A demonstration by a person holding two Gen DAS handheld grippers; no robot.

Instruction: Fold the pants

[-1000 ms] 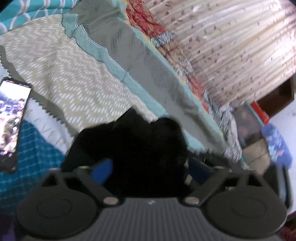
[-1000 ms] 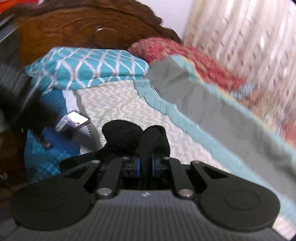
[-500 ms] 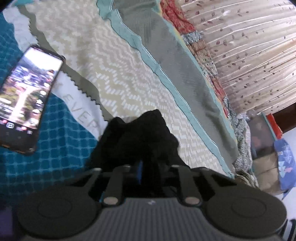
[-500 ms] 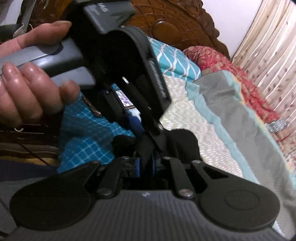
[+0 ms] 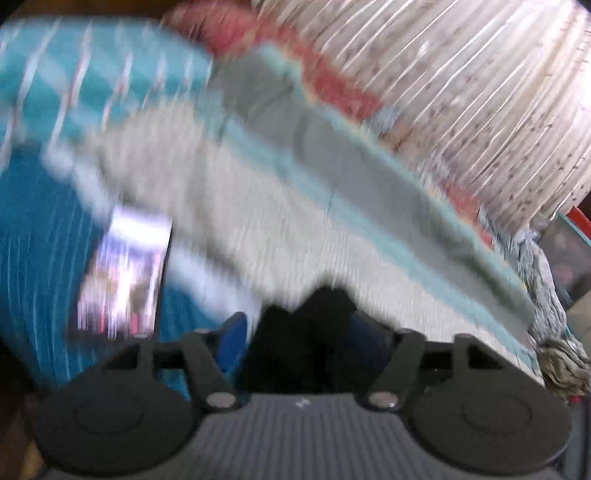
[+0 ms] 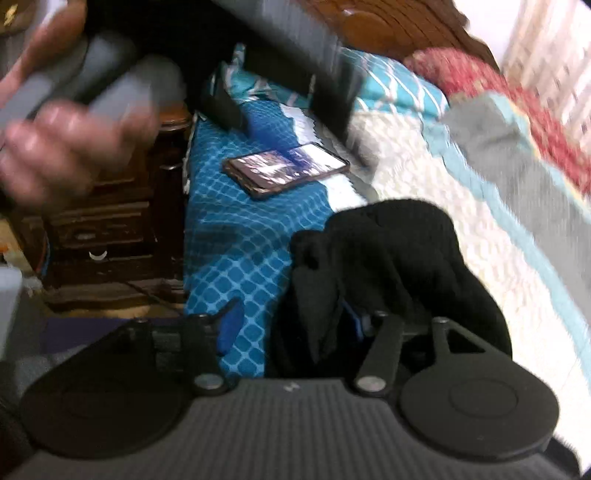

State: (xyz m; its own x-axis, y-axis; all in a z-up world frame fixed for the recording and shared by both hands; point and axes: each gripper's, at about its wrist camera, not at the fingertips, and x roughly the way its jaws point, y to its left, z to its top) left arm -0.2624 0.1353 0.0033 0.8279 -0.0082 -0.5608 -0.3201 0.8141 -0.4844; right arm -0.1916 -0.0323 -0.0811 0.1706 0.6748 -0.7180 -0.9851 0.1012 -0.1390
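The black pants (image 6: pixel 391 258) lie bunched in a heap on the bed, at the edge of the blue checked cover. My right gripper (image 6: pixel 291 328) is open, its blue fingers (image 6: pixel 231 326) spread on either side of the heap's near end. In the blurred left wrist view the pants (image 5: pixel 310 332) show as a dark lump between the fingers of my left gripper (image 5: pixel 299 332), which is open with its blue pad (image 5: pixel 231 339) to the left of the cloth. The left gripper's body and the hand holding it (image 6: pixel 70 147) pass across the top left of the right wrist view.
A lit phone (image 6: pixel 286 168) lies on the blue checked cover (image 6: pixel 236 236), also seen in the left wrist view (image 5: pixel 122 280). A grey and teal blanket (image 6: pixel 517 173), a teal pillow (image 6: pixel 399 92), a carved wooden headboard (image 6: pixel 399 33), a dark nightstand (image 6: pixel 107 236) and curtains (image 5: pixel 461 85) surround the bed.
Both grippers have opened and let go of the black pants. The left gripper has lifted and swung back, blurring its view; the heap now rests on the bed.
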